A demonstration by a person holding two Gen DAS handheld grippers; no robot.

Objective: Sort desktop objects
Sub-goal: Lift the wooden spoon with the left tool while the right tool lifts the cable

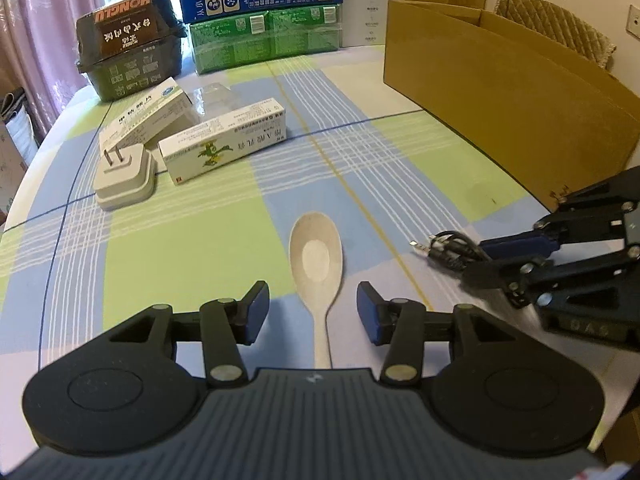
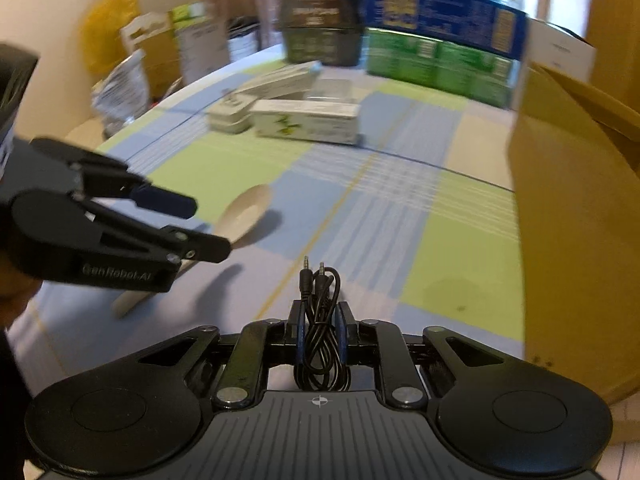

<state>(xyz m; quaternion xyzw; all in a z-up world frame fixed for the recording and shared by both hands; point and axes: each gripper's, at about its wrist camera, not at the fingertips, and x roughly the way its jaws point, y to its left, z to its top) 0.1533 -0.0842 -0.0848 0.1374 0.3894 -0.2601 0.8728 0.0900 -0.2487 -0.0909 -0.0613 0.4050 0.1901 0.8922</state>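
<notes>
A cream spoon (image 1: pixel 316 264) lies on the checked tablecloth, bowl pointing away. My left gripper (image 1: pixel 313 313) is open, its blue pads on either side of the spoon's handle without touching it. In the right wrist view the same spoon (image 2: pixel 244 216) shows partly behind the left gripper (image 2: pixel 206 228). My right gripper (image 2: pixel 320 338) is shut on a coiled black audio cable (image 2: pixel 320 320), its two plugs sticking forward. In the left wrist view the right gripper (image 1: pixel 486 260) holds that cable (image 1: pixel 448 250) just above the table at the right.
A big open cardboard box (image 1: pixel 512 100) stands at the right. At the back left lie a white plug adapter (image 1: pixel 124 176), two medicine boxes (image 1: pixel 224 144), a clear plastic case, a dark food tub (image 1: pixel 128 44) and stacked milk cartons (image 1: pixel 264 16). The table edge curves at the left.
</notes>
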